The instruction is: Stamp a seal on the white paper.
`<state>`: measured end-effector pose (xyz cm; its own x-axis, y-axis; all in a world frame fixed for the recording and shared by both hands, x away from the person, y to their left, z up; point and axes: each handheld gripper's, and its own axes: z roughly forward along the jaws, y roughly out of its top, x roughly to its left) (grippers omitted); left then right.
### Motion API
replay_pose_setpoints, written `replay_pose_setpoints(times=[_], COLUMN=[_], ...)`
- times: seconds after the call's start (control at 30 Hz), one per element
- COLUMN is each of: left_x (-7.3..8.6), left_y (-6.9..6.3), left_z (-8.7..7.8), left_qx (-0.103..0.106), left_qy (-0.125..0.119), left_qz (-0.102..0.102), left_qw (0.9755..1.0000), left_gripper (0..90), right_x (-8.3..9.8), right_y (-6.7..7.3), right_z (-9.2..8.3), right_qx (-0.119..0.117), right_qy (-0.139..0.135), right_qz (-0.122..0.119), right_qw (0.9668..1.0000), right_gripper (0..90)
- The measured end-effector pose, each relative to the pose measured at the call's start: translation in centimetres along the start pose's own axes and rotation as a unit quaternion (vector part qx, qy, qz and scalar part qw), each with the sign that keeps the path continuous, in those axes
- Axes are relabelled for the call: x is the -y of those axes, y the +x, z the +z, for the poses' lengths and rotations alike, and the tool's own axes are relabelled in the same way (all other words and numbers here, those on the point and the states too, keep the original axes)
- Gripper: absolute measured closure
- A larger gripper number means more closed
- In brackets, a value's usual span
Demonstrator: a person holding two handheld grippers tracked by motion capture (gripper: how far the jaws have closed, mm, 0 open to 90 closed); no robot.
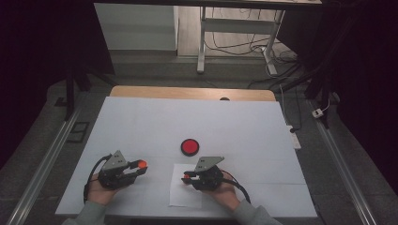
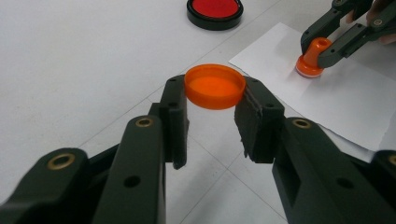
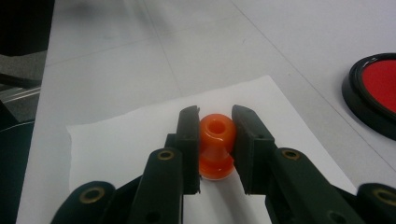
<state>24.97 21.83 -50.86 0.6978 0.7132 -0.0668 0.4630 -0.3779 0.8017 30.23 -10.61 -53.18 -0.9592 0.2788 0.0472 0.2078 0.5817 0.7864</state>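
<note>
Two tools grip—left (image 1: 140, 165) an orange cap (image 2: 215, 86), right (image 1: 187, 177) a stamp (image 3: 216, 145) on paper (image 3: 121, 144)—red ink pad (image 1: 190, 146) beyond.

Both grippers, left gripper (image 1: 141, 167) and right gripper (image 1: 187, 177), are black with brass-ringed pivot holes, grey three-cornered top plates, trailing black cables; sleeves (image 1: 91, 214) look grey-green.

Loads of open tabletop (image 1: 155, 122) here, basically the whole far half and both side edges are free to move through. Stuff in the way: the ink pad (image 1: 190, 146) sitting mid-table just past the paper (image 1: 180, 197), and the two claws themselves, left claw (image 1: 139, 165) with its cap (image 2: 215, 85), right claw (image 1: 188, 177) parked on the paper with the stamp (image 3: 216, 145). There's a clear lane between them.
</note>
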Motion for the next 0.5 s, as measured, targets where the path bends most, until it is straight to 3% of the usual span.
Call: replay_pose_setpoints(times=[0.5], left_x=[-0.03], left_y=[-0.14], left_z=[-0.08], left_qx=[-0.002], left_qy=[-0.001], left_qz=[0.001], left_qw=[1.0000], left_gripper=[64.7], right_x=[0.16], right_y=[0.33], right_z=[0.05], right_qx=[0.007], right_qy=[0.004], right_qz=[-0.014], right_qw=[0.9999], right_gripper=[72.8])
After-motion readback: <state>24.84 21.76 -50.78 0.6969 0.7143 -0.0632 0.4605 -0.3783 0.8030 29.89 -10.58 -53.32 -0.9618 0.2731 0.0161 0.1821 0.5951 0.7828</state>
